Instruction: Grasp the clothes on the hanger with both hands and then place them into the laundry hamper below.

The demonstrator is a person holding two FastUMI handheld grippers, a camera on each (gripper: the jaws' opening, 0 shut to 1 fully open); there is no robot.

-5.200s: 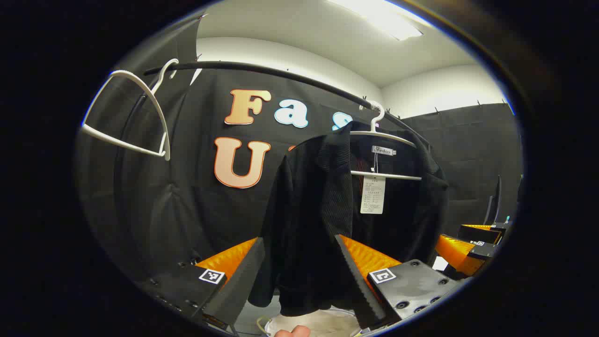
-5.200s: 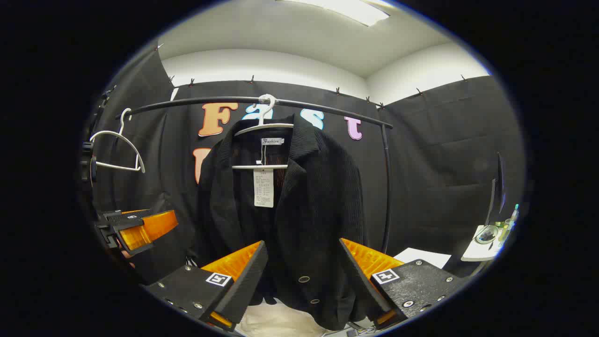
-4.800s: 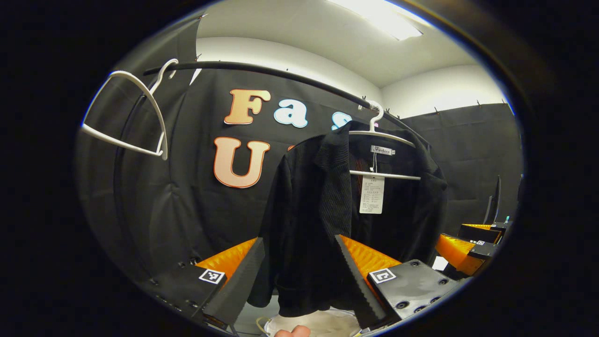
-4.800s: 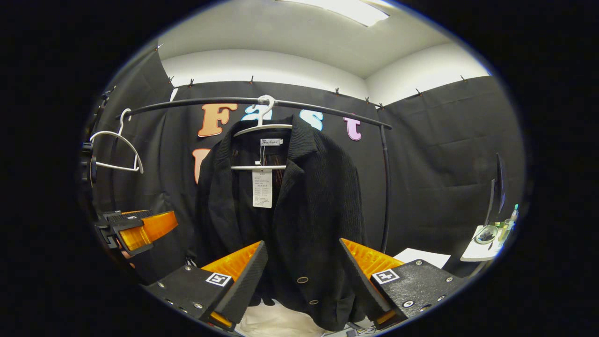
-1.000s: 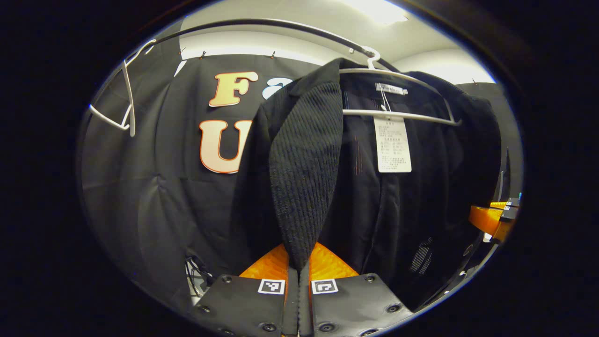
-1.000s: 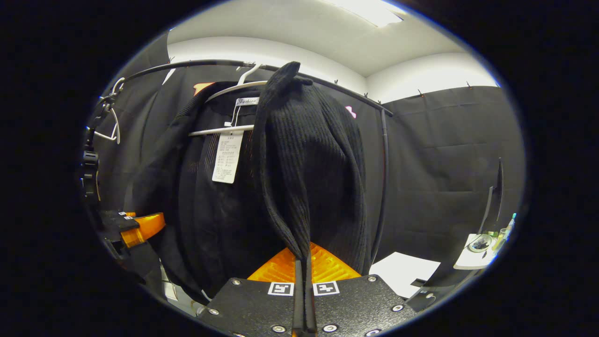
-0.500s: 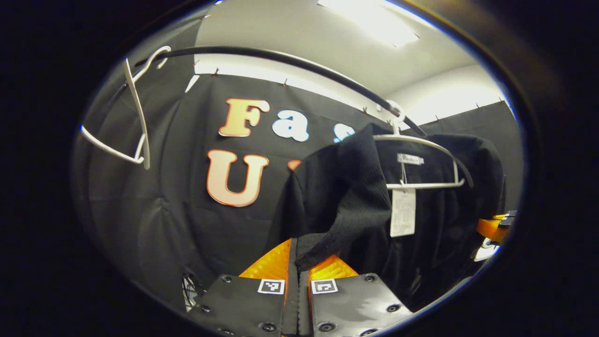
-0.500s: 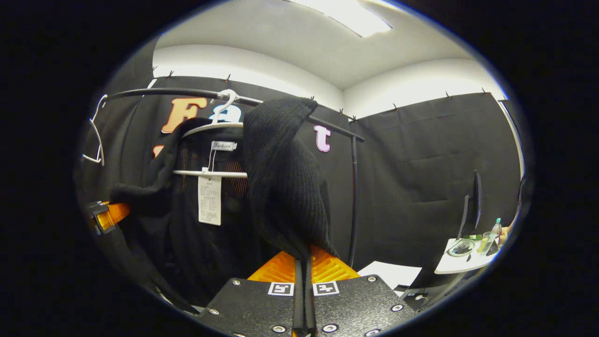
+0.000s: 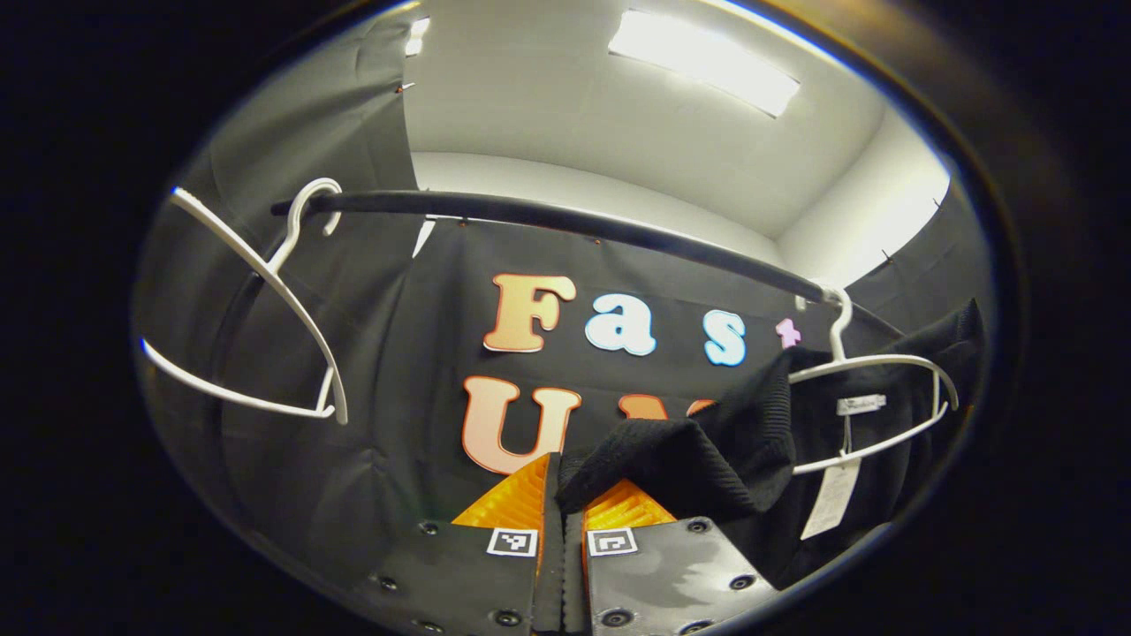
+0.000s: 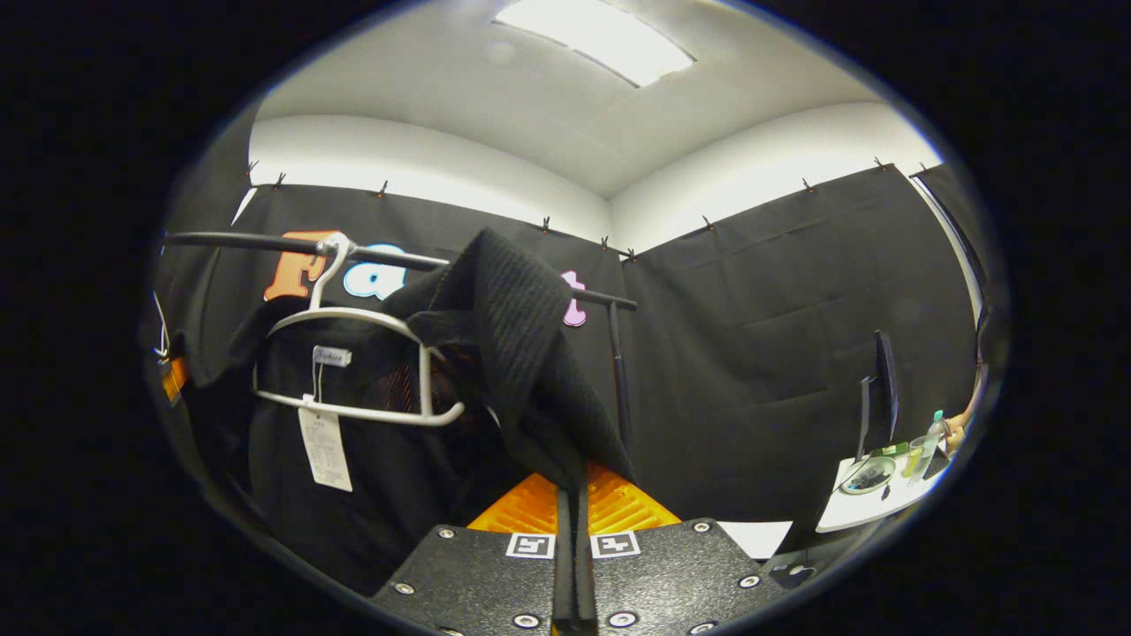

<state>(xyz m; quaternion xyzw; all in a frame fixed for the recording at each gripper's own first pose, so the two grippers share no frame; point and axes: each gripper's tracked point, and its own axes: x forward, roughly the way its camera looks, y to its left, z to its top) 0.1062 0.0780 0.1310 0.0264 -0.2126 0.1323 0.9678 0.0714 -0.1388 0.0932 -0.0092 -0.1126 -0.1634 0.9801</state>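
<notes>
A black ribbed jacket (image 9: 707, 450) (image 10: 521, 353) is lifted up around a white hanger (image 9: 884, 397) (image 10: 371, 353) that hooks on the black rail (image 9: 565, 221) (image 10: 256, 240). My left gripper (image 9: 561, 495) is shut on the jacket's left front edge, cloth bunched over its tips. My right gripper (image 10: 574, 503) is shut on the right front edge, which drapes down from above the hanger's shoulder. A paper tag (image 10: 325, 449) (image 9: 826, 499) dangles from the collar. The hanger's arms stand partly bare.
An empty white hanger (image 9: 265, 309) hangs at the rail's left end. The rail's upright post (image 10: 618, 371) stands just behind the jacket. A white side table (image 10: 870, 495) with bottles and a dark monitor (image 10: 879, 389) sit at the far right.
Both grippers have risen and pulled the jacket's front edges up and outward. The shoulders have come off the hanger's arms, and the hanger now tilts.
</notes>
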